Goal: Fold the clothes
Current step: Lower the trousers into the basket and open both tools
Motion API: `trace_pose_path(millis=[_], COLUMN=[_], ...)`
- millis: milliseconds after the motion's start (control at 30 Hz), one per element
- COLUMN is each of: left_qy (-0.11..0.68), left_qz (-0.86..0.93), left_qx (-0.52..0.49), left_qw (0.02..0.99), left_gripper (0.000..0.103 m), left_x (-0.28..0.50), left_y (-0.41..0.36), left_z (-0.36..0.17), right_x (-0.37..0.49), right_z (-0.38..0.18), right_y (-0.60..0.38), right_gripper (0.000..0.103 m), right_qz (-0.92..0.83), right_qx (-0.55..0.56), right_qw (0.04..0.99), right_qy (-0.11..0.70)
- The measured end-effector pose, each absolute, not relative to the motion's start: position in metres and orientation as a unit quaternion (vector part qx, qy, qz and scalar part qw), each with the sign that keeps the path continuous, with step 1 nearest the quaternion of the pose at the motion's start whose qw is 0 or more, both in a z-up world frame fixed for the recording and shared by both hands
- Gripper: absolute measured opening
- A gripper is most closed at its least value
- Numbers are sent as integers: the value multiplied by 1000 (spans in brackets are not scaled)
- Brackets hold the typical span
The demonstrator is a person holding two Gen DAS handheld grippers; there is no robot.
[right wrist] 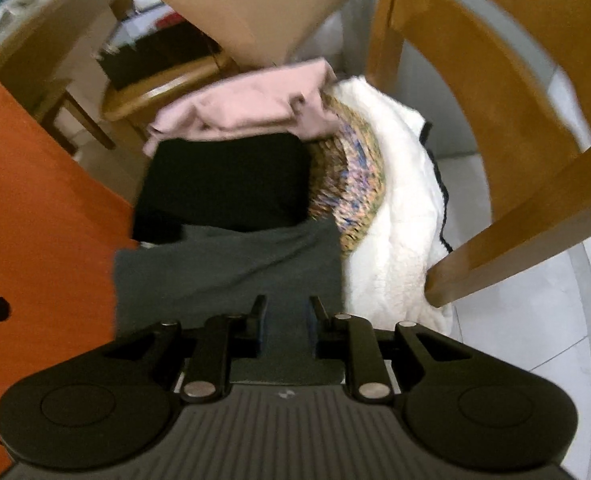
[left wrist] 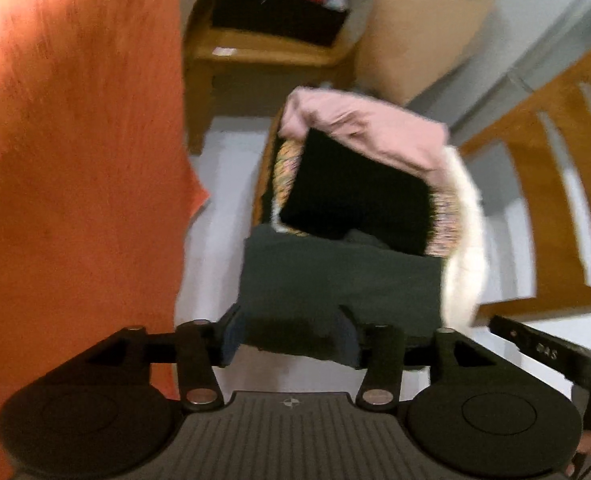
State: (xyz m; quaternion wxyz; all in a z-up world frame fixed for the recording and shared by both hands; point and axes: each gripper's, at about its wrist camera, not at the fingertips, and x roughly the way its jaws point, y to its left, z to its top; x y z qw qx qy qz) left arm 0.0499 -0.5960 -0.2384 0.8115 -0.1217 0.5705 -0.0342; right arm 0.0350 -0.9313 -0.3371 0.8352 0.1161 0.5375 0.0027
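The right tongs (right wrist: pixel 286 314) stand slightly parted over a folded dark grey garment (right wrist: pixel 231 268), which lies among black (right wrist: pixel 223 184), pink (right wrist: pixel 251 108) and fluffy white (right wrist: pixel 399 208) clothes beside an orange cloth-covered surface (right wrist: pixel 43 220).

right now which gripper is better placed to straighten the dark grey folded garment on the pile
Right. The right gripper has the dark grey folded garment centred between its slightly parted fingers, while the left gripper stands wider over the cloth's near edge.

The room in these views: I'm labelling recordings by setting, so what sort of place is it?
Most likely a room in a home, perhaps a dining area used for laundry. A pile of folded clothes sits among wooden chairs on a pale tiled floor, with a cardboard box nearby.
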Motion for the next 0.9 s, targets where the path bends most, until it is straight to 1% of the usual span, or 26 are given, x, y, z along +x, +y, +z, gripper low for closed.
trace_pose_path(millis=[133, 167, 233, 300, 333, 367, 433, 500, 567, 600, 667, 700, 767, 800, 900], left_qy=[562, 562, 562, 557, 555, 553, 547, 541, 538, 537, 535, 532, 527, 525, 520], left_qz=[-61, -68, -85, -106, -116, -125, -139, -153, -168, -172, -179, -181, -186, -188, -200], left_qx=[-104, -107, -107, -96, -86, -74, -51, -34, -25, -25, -28, -28, -28, -26, -18], left_qw=[818, 817, 815, 818, 819, 820, 824, 826, 826, 825, 826, 827, 829, 829, 830], left_gripper=[61, 62, 68, 72, 76, 78, 85, 89, 90, 92, 95, 96, 98, 99, 100], left_x=[31, 27, 20, 11, 7, 3, -7, -15, -23, -25, -30, -33, -39, -41, -47], left_y=[-598, -596, -594, -593, -592, -590, -586, -579, -570, -563, -548, -539, -522, -515, -487], left_z=[-184, -170, -146, -120, -108, -97, -78, -61, -46, -40, -28, -22, -12, -8, 5], right_x=[19, 14, 5, -5, -10, -15, -25, -35, -44, -48, -58, -62, -70, -74, -84], right_z=[-280, -266, -238, -210, -197, -185, -163, -143, -126, -118, -103, -97, -85, -78, -63], right_y=[-921, -918, -909, -899, -894, -889, -876, -862, -849, -841, -824, -816, -799, -791, -761], right_gripper=[33, 33, 33, 37, 42, 45, 48, 55, 65, 67, 76, 79, 87, 88, 97], right_qz=[13, 17, 27, 38, 42, 48, 57, 64, 68, 70, 71, 69, 65, 63, 49], right_qx=[112, 111, 102, 89, 83, 80, 70, 63, 60, 58, 59, 61, 66, 69, 77], right_qw=[837, 837, 838, 840, 842, 842, 844, 845, 848, 849, 852, 853, 857, 858, 864], right_qy=[536, 536, 535, 533, 532, 531, 528, 527, 523, 521, 516, 513, 507, 504, 495])
